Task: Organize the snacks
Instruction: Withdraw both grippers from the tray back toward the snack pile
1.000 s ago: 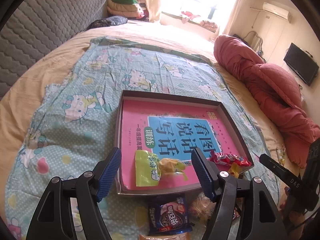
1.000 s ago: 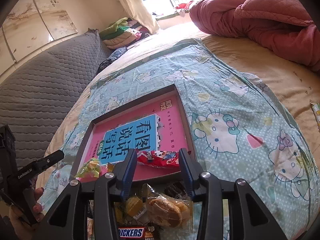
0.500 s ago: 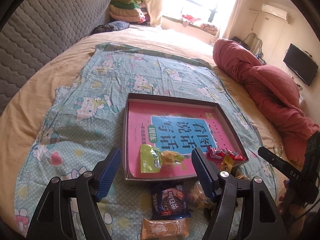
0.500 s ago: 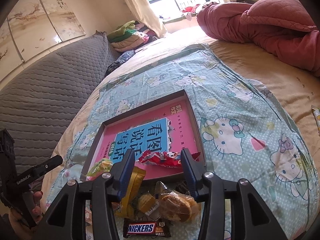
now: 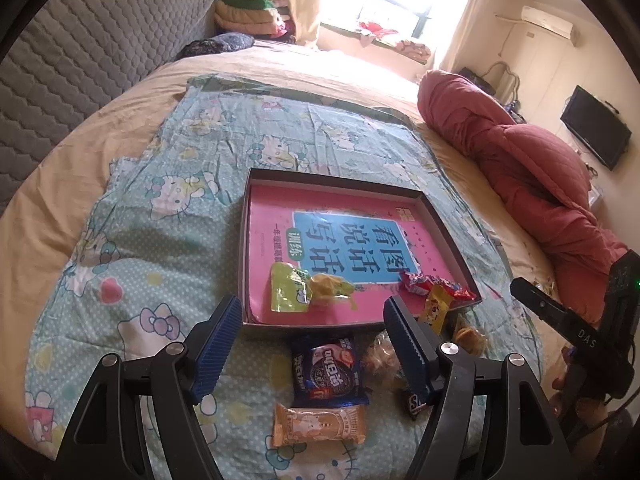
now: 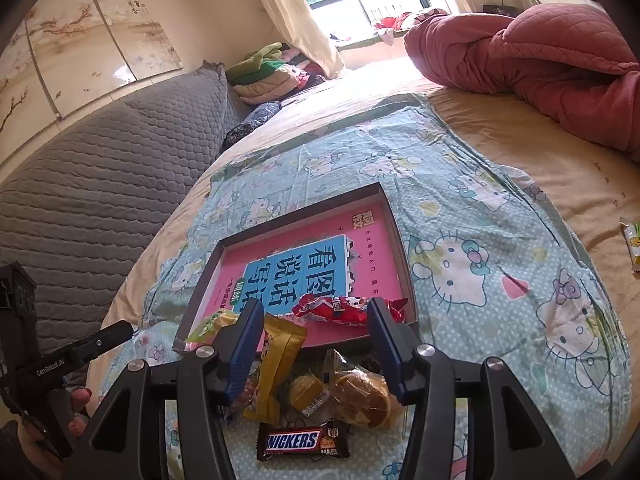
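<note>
- While two packets already sit in the tray (image 5: pixel 245 240), the left claw (image 5: pixel 312 344) hangs apart, empty, over the cookie pack (image 5: pixel 326 372) (my guess for next grab).
- Right claw (image 6: pixel 316 344) is opening, the yellow packet (image 6: pixel 278 354) loose between its jaws, so it needs re-gripping.

Daylight floods in from the window (image 5: pixel 380 4) at 12 o'clock, blown out to white in the left wrist view. Bed surface evenly lit, shadows soft. Heavy fisheye bending; black vignette at all corners. Centre sharp, edges slightly soft. Glossy wall panels (image 6: pixel 80 52) at 10 o'clock catch glare.
</note>
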Tool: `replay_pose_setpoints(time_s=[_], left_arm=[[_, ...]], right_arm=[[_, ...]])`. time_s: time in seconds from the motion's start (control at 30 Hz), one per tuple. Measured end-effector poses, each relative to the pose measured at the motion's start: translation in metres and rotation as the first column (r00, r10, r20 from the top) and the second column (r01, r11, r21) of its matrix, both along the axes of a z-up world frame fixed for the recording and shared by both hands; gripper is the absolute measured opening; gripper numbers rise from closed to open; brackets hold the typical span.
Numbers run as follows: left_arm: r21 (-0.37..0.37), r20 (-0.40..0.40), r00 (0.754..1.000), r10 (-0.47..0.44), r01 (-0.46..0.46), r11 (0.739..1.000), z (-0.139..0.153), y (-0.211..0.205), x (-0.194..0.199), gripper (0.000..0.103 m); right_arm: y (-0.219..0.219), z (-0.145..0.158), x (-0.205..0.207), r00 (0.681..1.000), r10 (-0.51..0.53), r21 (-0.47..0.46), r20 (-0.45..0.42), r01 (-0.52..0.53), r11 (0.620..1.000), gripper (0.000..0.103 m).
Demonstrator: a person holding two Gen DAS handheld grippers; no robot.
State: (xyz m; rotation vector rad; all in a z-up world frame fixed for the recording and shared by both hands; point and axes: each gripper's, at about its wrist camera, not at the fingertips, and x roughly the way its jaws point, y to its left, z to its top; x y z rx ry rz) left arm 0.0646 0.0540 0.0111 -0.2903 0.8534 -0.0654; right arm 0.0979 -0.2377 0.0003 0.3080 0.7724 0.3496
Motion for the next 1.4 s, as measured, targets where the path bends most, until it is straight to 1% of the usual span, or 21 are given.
replay_pose_setpoints(time_s=[0.13,0.27,0.43,0.57,0.77,0.9,1.03,1.17,1.4], left_arm=[[-0.008,-0.011,1.0,0.01,-0.01,1.0,0.0,0.0,-0.007,0.075],[-0.041,-0.049,0.999,0.018,-0.02,0.999,-0.008,-0.002,-0.015,0.075],[-0.044,-0.08,0.996,0.028,-0.032,0.999,-0.015,-0.004,-0.02,0.075],[-0.045,-0.086,0.996,0.04,-0.044,0.998,-0.014,-0.001,-0.021,0.075],[-0.044,-0.097,0.994,0.047,-0.052,0.998,-0.012,-0.001,-0.024,0.075],[-0.06,-0.115,0.992,0.053,-0.061,0.996,-0.014,-0.003,-0.029,0.075],[-0.107,-0.152,0.988,0.042,-0.059,0.993,-0.021,-0.005,-0.035,0.075],[-0.129,-0.168,0.984,0.054,-0.076,0.989,-0.024,-0.002,-0.038,0.075],[-0.148,-0.19,0.979,0.07,-0.099,0.984,-0.025,0.001,-0.041,0.075]], right_arm=[[-0.001,0.001,-0.004,1.0,0.004,0.004,-0.001,-0.004,1.0,0.053],[-0.002,0.001,-0.006,1.0,0.006,0.005,-0.003,-0.006,1.0,0.053],[-0.003,0.0,-0.01,1.0,0.008,0.004,-0.009,-0.008,1.0,0.054],[-0.002,0.002,-0.014,1.0,0.017,-0.007,0.004,-0.017,1.0,0.058],[0.002,0.005,-0.018,1.0,0.029,-0.012,0.011,-0.029,1.0,0.059],[0.003,0.006,-0.019,0.999,0.031,-0.015,0.01,-0.031,0.999,0.06],[0.001,0.005,-0.02,1.0,0.029,-0.01,0.007,-0.029,1.0,0.061],[-0.001,0.005,-0.022,1.0,0.028,-0.002,0.004,-0.028,1.0,0.061],[-0.004,0.003,-0.026,1.0,0.026,0.001,-0.005,-0.026,1.0,0.063]])
